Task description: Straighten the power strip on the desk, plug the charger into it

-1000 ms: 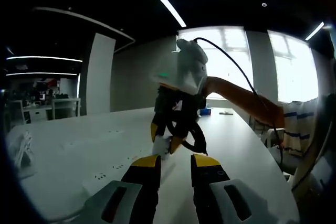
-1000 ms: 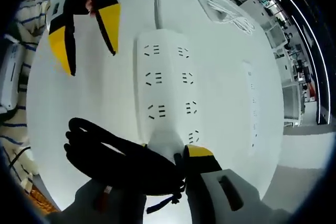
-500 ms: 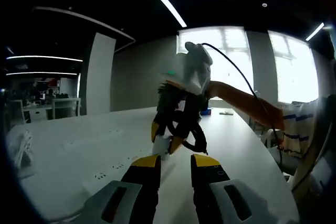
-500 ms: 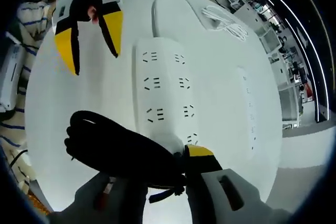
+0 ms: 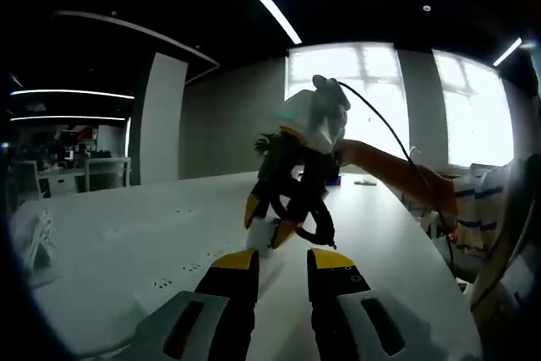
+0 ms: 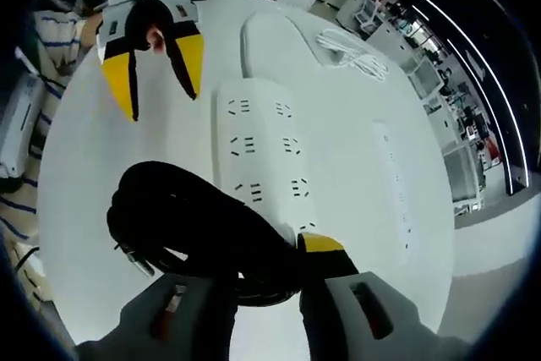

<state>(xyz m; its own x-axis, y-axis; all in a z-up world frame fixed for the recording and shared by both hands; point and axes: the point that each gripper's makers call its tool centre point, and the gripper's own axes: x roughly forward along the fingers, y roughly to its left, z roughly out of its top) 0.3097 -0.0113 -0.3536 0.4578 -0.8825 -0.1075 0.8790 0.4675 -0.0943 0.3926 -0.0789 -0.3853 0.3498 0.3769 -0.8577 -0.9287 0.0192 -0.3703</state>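
The white power strip [image 6: 262,145] lies flat on the white desk [image 6: 101,200], its several sockets facing up. Its near end shows in the left gripper view as the strip [image 5: 165,281], just left of my left gripper [image 5: 283,261], which hovers open and holds nothing. My right gripper [image 5: 267,221] hangs tilted over the far end of the strip, shut on the white charger [image 5: 260,239]. The charger's black coiled cable [image 6: 194,234] dangles beside it and covers my right gripper's [image 6: 275,243] left jaw. The left gripper [image 6: 161,99] stands open beyond the strip's other end.
A second long white strip [image 6: 393,183] lies parallel on the desk. A bundle of white cable [image 6: 351,48] and a flat rounded white object [image 6: 266,35] sit past the strip. A person's sleeve [image 5: 397,171] reaches in from the right. Windows and chairs stand behind.
My right gripper has tilted and risen a little over the strip, and the black cable coil has swung with it. The left gripper has stayed where it was, open.
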